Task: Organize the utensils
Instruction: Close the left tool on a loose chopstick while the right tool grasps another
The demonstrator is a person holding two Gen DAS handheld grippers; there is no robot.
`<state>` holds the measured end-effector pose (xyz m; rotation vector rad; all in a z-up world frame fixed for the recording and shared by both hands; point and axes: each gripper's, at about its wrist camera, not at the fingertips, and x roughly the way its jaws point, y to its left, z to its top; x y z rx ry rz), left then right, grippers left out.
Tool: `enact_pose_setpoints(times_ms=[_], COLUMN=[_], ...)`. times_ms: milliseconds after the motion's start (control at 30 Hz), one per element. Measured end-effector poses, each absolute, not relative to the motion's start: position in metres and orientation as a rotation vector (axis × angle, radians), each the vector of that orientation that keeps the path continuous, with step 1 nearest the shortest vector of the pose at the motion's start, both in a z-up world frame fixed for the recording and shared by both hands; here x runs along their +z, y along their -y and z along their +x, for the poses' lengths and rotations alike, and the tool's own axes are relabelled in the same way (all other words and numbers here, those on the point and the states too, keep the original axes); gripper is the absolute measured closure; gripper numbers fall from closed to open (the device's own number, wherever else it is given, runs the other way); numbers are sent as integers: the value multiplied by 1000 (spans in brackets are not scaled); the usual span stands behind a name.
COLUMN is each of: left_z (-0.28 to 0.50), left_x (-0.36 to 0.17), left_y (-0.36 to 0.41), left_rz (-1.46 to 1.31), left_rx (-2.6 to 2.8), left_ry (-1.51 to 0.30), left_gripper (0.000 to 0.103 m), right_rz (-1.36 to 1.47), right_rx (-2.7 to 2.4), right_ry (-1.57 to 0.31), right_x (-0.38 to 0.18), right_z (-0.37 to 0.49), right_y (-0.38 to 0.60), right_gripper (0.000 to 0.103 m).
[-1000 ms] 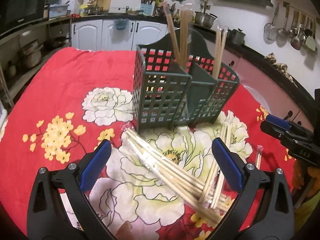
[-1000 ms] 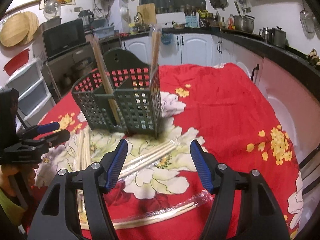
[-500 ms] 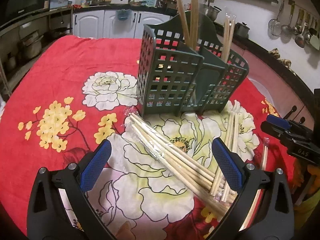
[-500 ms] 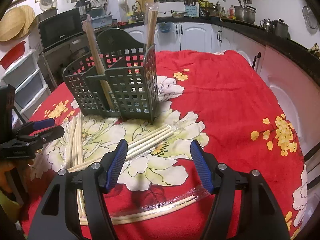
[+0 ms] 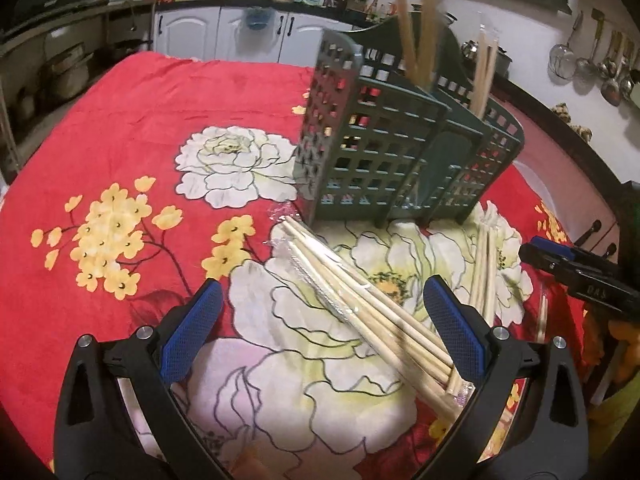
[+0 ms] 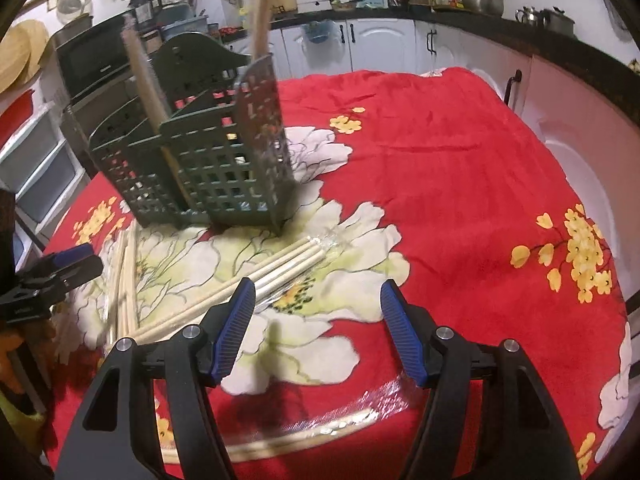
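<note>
A dark green lattice utensil caddy (image 5: 404, 152) stands on the red floral tablecloth (image 5: 140, 128) with wrapped chopsticks upright in its compartments; it also shows in the right wrist view (image 6: 208, 160). A plastic-wrapped bundle of wooden chopsticks (image 5: 372, 308) lies in front of it, between the fingers of my open left gripper (image 5: 324, 336), low over the cloth. The same bundle (image 6: 276, 272) lies by the left finger of my open, empty right gripper (image 6: 318, 328). More chopsticks (image 5: 482, 264) lie to the right of the bundle.
Another wrapped pair (image 6: 320, 432) lies near the cloth's front edge under my right gripper. The right gripper's tip (image 5: 576, 268) shows in the left wrist view; the left gripper's tip (image 6: 52, 276) shows in the right wrist view. Kitchen counters and cabinets ring the table.
Both grippers have moved down and forward toward the chopstick bundle; the caddy looms closer. Both stay open.
</note>
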<state>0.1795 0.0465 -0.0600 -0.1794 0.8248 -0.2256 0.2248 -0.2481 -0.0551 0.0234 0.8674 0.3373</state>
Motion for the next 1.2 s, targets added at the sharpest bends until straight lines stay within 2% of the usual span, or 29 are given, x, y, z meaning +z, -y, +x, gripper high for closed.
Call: enact_pose_setpoints(times_ms=[67, 133, 200, 233, 333, 500, 700, 900, 1033, 1200], left_z=[184, 188, 190, 192, 196, 208, 218, 215, 212, 209], left_x=[-62, -64, -66, -67, -70, -70, -78, -81, -83, -84], left_y=[-51, -56, -58, -59, -61, -65, -68, -78, -84, -92], left_rz=[-210, -228, -250, -258, -277, -307, -334, -357, -382, -395], left_rx=[-228, -224, -226, -230, -238, -237, -240, -241, -245, -239], left_ry=[-837, -847, -854, -861, -874, -878, -894, -887, -882, -877], left_gripper=[13, 24, 30, 37, 49, 57, 79, 90, 94, 96], right_rz=[31, 37, 51, 63, 100, 151, 151, 107, 92, 129], right_rx=[348, 352, 355, 354, 358, 348, 335, 310, 298, 297], right_ry=[-873, -881, -889, -899, -914, -945, -954, -952, -942, -937], right_x=[-56, -57, -59, -61, -65, -73, -78, -80, -81, -77], right_z=[232, 238, 245, 250, 260, 269, 271, 270, 269, 266], right_y=[247, 246, 244, 243, 242, 245, 247, 246, 249, 257], right_gripper=[44, 48, 49, 50, 52, 56, 64, 79, 93, 98])
